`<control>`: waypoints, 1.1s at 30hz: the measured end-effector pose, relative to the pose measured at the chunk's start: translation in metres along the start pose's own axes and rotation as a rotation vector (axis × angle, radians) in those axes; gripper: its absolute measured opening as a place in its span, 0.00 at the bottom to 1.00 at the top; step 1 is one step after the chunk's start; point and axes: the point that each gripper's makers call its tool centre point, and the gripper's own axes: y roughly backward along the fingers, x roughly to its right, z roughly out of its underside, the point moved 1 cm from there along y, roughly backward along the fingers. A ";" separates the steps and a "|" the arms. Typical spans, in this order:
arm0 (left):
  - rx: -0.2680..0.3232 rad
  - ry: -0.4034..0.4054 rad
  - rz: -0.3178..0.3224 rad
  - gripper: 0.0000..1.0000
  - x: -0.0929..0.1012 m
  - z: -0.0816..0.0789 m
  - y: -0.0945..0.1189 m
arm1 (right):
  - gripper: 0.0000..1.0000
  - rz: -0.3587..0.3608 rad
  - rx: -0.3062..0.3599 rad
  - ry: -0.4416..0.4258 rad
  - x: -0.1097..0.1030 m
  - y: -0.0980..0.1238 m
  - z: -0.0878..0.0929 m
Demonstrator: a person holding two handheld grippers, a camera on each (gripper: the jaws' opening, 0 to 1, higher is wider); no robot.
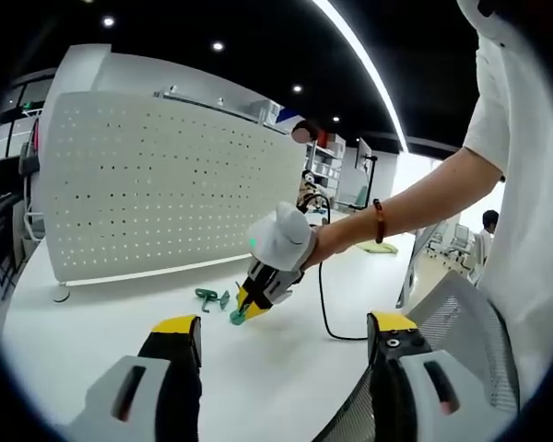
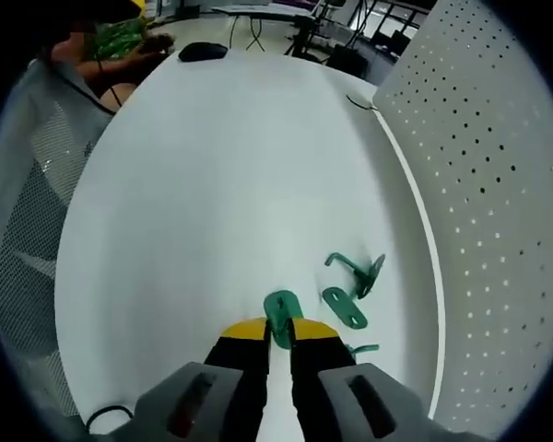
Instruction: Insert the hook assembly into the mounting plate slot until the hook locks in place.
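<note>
My right gripper [image 2: 278, 337] is shut on a small green flat piece [image 2: 281, 316] that sticks up from between its yellow-tipped jaws. Just right of it on the white table lie a green hook part [image 2: 358, 273], a green slotted plate [image 2: 344, 307] and another small green bit [image 2: 362, 350]. In the left gripper view, a hand holds the right gripper [image 1: 247, 310] low over the table with the green piece [image 1: 237, 318] at its tip, next to the loose green parts [image 1: 209, 296]. My left gripper [image 1: 284, 333] is open, well back from them, with nothing between its jaws.
A white pegboard panel [image 1: 166, 184] [image 2: 498, 184] stands upright along the table's edge beside the parts. A black cable [image 1: 324, 313] runs across the table. A mesh chair [image 1: 447, 318] [image 2: 28, 230] sits at the table's side. A black mouse [image 2: 203, 51] lies at the far end.
</note>
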 end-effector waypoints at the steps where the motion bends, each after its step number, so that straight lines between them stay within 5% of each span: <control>1: 0.001 0.000 0.000 0.75 0.000 0.000 0.000 | 0.05 0.005 -0.010 0.006 0.000 0.000 0.001; 3: 0.000 0.000 0.001 0.75 0.000 0.000 0.000 | 0.02 0.020 -0.065 0.019 0.001 0.001 0.007; 14: 0.001 0.000 0.014 0.75 0.002 0.000 -0.001 | 0.02 0.033 -0.038 0.004 0.002 0.006 0.000; 33: 0.043 -0.005 0.035 0.76 0.011 -0.014 0.001 | 0.01 0.149 0.151 -0.260 0.012 0.038 -0.015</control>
